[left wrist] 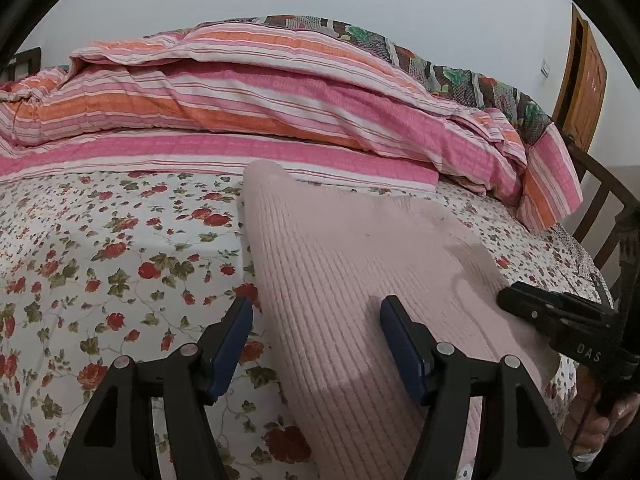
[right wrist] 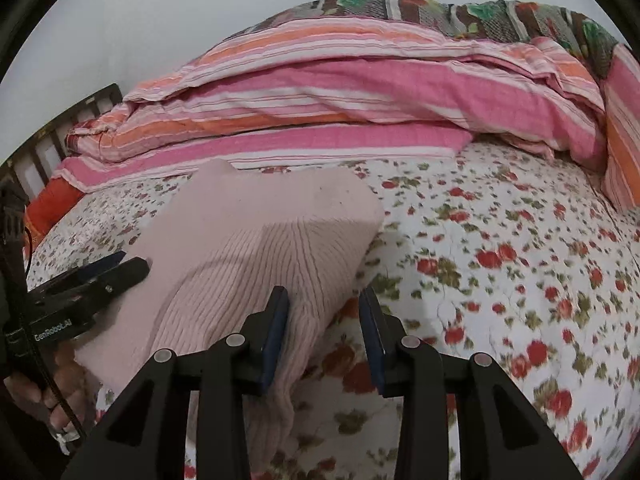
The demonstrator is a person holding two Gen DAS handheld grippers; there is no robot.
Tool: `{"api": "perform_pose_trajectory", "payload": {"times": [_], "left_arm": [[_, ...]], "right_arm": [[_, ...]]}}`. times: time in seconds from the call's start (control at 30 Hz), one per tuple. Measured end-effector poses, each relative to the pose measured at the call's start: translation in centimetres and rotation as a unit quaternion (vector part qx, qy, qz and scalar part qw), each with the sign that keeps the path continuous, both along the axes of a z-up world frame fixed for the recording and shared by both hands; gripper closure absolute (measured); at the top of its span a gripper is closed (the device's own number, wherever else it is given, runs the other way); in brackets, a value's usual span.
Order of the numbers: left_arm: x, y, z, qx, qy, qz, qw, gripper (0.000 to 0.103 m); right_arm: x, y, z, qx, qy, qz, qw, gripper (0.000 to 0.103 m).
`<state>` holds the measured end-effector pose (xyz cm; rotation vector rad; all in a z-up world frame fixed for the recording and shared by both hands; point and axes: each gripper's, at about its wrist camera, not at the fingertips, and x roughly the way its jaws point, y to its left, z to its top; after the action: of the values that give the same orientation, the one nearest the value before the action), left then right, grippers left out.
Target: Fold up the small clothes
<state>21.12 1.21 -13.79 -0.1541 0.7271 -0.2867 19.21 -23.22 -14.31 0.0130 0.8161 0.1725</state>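
A pale pink ribbed knit garment (left wrist: 344,272) lies folded on the floral bedsheet (left wrist: 120,248); it also shows in the right wrist view (right wrist: 256,248). My left gripper (left wrist: 316,312) is open, its jaws straddling the garment's left edge close above the cloth. My right gripper (right wrist: 324,304) is open over the garment's right edge, its left finger (right wrist: 276,332) against the knit. Each gripper shows in the other's view: the right gripper (left wrist: 560,316) at the garment's right side, the left gripper (right wrist: 88,280) at its left side.
A pink and orange striped quilt (left wrist: 260,96) is heaped along the back of the bed, also in the right wrist view (right wrist: 360,92). A dark wooden bed frame (left wrist: 604,196) stands at the right end. A wooden door (left wrist: 580,80) is beyond it.
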Motion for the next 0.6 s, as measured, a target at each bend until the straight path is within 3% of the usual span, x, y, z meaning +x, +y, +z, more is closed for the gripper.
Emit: {"api": "perform_pose_trajectory", "payload": {"times": [0.33,0.47,0.6], "left_arm": [[-1.6,0.6,-0.2,-0.015,0.012,-0.018,0.9996,0.037],[-2.8,1.1,-0.4,-0.032,0.038,-0.024,0.9985,0.036],[-4.7,1.2,-0.3,-0.008,0.05,-0.022,0.9985,0.036]], "right_arm": [[-3.6,-0.8,-0.3,-0.011,0.03,-0.009,0.999,0.068],[-4.7,-1.5,-0.1,-0.017,0.035,-0.025,0.999,0.068],[-6.0,-1.9,2.1,-0.014,0.019,-0.03,0.999,0.068]]}}
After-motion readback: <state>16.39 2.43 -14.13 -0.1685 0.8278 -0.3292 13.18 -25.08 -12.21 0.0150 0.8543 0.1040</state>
